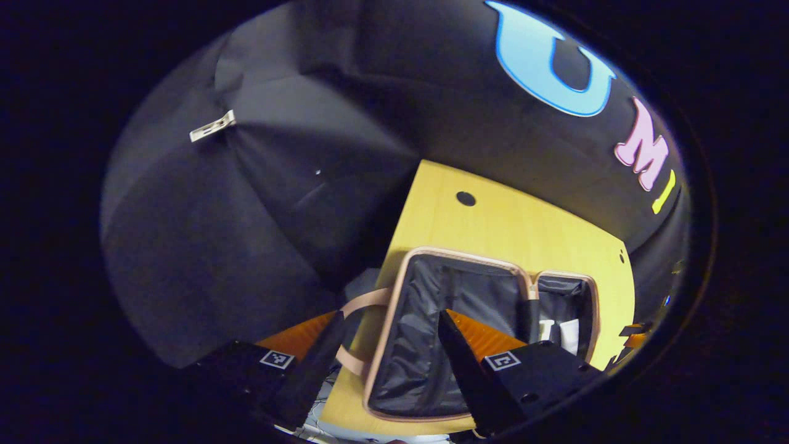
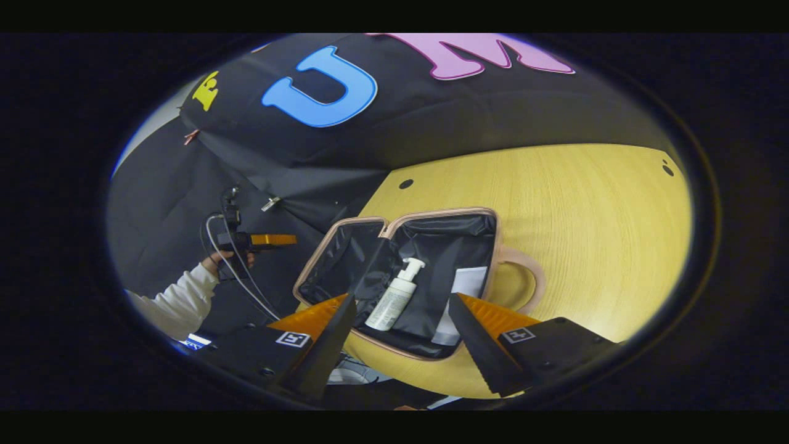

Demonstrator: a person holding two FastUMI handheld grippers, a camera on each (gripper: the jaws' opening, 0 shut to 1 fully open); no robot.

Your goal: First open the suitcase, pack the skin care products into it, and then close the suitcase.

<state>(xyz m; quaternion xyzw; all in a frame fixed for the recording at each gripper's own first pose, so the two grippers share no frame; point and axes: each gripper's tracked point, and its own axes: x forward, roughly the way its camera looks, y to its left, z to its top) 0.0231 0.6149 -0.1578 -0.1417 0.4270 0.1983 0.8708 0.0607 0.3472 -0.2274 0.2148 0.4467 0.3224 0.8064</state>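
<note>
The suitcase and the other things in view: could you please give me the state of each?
suitcase: open, lying flat on the table
pump bottle: lying inside the suitcase
white tube: inside the suitcase
left gripper: open, empty
right gripper: open, empty

recording booth: black cloth wall behind bare wooden table, camera cable

The bench at the centre right of the right gripper view looks like pale wood with fine grain and a smooth, slightly shiny finish. The suitcase has a smooth pinkish rim and a crinkled, faintly glossy dark cloth lining. Inside lie a smooth white plastic pump bottle and a white tube.
</note>
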